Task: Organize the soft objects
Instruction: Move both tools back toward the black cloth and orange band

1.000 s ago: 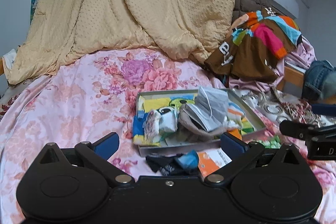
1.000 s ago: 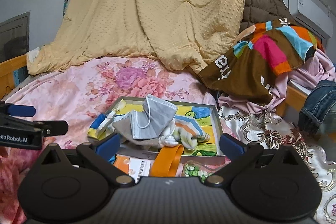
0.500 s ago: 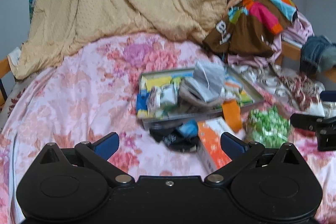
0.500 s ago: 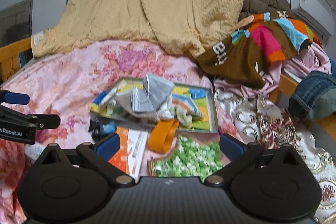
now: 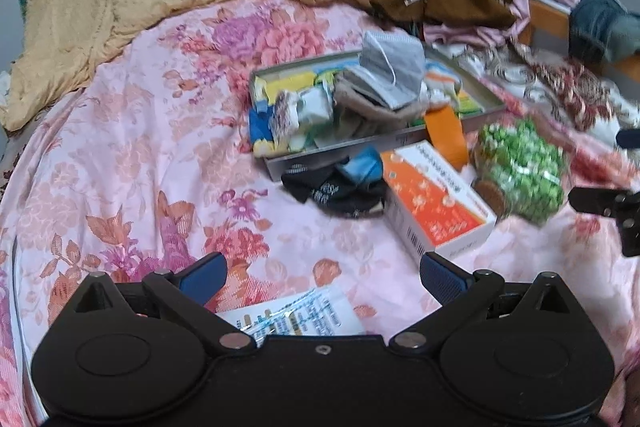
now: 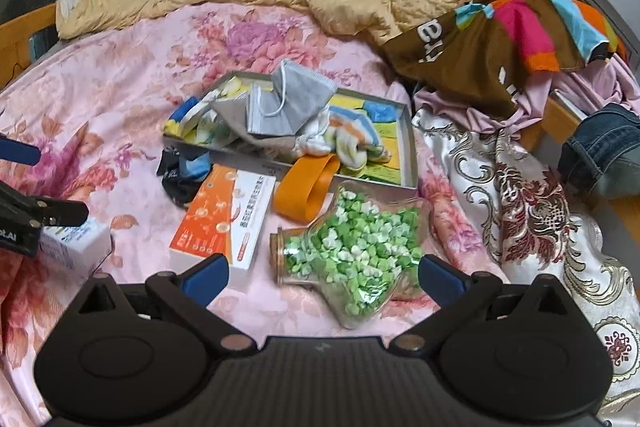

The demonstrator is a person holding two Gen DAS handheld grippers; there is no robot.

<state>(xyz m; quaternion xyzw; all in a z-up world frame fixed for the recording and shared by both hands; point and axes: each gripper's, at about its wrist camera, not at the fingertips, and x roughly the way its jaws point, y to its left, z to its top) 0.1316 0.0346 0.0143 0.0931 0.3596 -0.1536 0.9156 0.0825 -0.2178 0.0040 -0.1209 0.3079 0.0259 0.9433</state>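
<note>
Tongs are held wide apart and empty on both sides: left tongs (image 5: 322, 273) above a small leaflet (image 5: 296, 311), right tongs (image 6: 323, 273) over the star jar (image 6: 352, 247). Farther on, the black sock (image 5: 334, 187) lies on the bed (image 5: 120, 147), touching the tray (image 5: 340, 147); it is best pinched mid-bundle, clear of the orange box (image 5: 436, 203).

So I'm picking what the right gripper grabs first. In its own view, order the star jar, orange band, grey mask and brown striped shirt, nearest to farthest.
1. Star jar: directly ahead, between the open jaws.
2. Orange band: beyond the jar, at the tray's front edge.
3. Grey mask: on the tray's pile.
4. Brown striped shirt: far right.
</note>
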